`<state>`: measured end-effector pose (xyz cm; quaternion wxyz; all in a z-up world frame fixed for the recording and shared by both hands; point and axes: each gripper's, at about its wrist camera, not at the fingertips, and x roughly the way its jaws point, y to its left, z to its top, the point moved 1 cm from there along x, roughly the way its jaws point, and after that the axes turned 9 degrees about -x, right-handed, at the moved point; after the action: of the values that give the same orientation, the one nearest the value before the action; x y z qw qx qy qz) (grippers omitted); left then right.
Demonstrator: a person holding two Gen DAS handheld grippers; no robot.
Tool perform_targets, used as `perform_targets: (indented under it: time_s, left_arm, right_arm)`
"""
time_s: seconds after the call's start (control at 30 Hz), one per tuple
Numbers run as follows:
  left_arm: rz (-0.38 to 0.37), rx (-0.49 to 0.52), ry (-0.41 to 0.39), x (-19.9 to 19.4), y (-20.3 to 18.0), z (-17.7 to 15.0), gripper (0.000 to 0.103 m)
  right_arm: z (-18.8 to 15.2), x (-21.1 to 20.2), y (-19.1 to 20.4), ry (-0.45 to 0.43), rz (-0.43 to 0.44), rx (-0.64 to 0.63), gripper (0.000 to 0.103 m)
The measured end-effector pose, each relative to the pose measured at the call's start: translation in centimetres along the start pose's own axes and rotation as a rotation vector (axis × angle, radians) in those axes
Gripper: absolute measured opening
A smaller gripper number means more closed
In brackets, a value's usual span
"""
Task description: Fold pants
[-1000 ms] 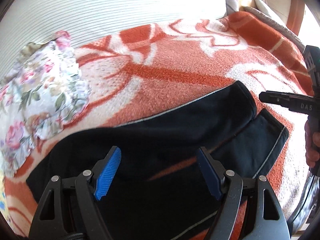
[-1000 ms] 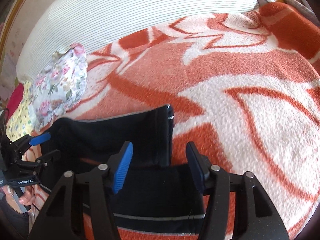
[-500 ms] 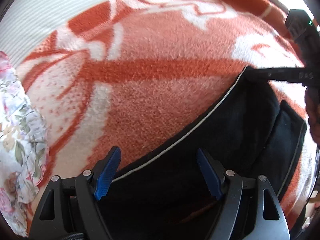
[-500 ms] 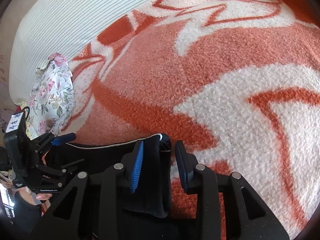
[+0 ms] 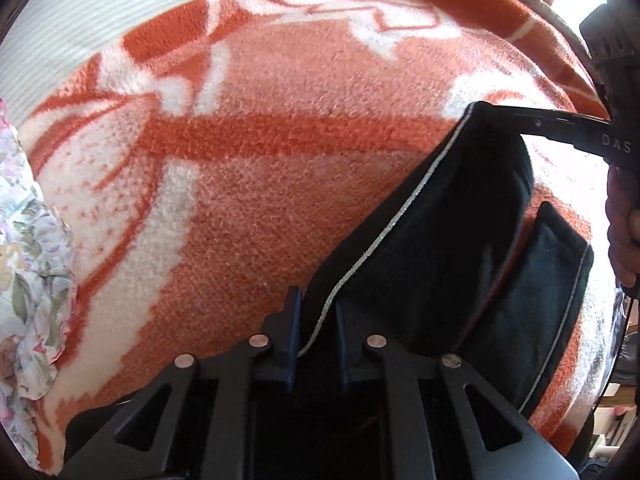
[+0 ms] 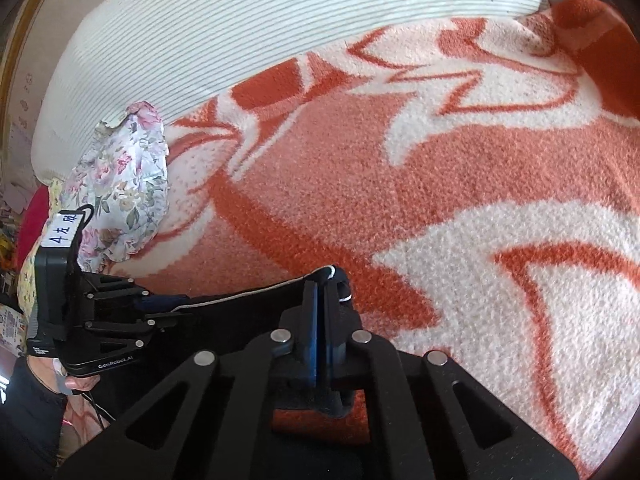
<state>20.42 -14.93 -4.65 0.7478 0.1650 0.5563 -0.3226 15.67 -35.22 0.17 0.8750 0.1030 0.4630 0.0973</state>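
Dark pants (image 5: 460,220) with a thin white side stripe lie on an orange and white blanket (image 5: 280,160). My left gripper (image 5: 317,304) points steeply down. Its jaws are closing, and the blue pads pinch the striped top edge of the pants between them. In the right wrist view my right gripper (image 6: 320,286) is shut on the corner of the pants (image 6: 240,320) at the leg end. The left gripper (image 6: 176,302) also shows there, at the far left on the same edge. The right gripper (image 5: 480,110) reaches the pants corner at the upper right of the left wrist view.
A floral cloth (image 6: 120,192) lies bunched at the blanket's left side. A white striped cover (image 6: 240,20) runs behind the blanket (image 6: 440,200). A person's hand (image 5: 622,220) holds the right gripper's handle at the frame edge.
Both grippers came down onto the pants' top edge and closed on it. The left went from wide open to pinching the striped edge. The right narrowed onto the leg-end corner.
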Motion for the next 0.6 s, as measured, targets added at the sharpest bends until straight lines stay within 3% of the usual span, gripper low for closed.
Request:
perform_targets:
  time_s: [0.1,0.27,0.6]
  left_arm:
    - [-0.022,-0.028,-0.044,-2.0,-0.7,-0.3,0.012]
    - [-0.032,-0.057,-0.092,-4.2,-2.7,-1.2,0.012]
    - [-0.028,-0.034,-0.125,-4.5,-6.7,-5.0,0.012]
  right_arm:
    - [0.5,-1.3,0.5,-0.035,-0.029,-0.052,0.003]
    - [0.0,-3.3,-0.3,-0.105,-0.004,-0.087,0.003]
    - [-5.8,-6.2,-1.1,-0.146,0.024,-0.116,0.003]
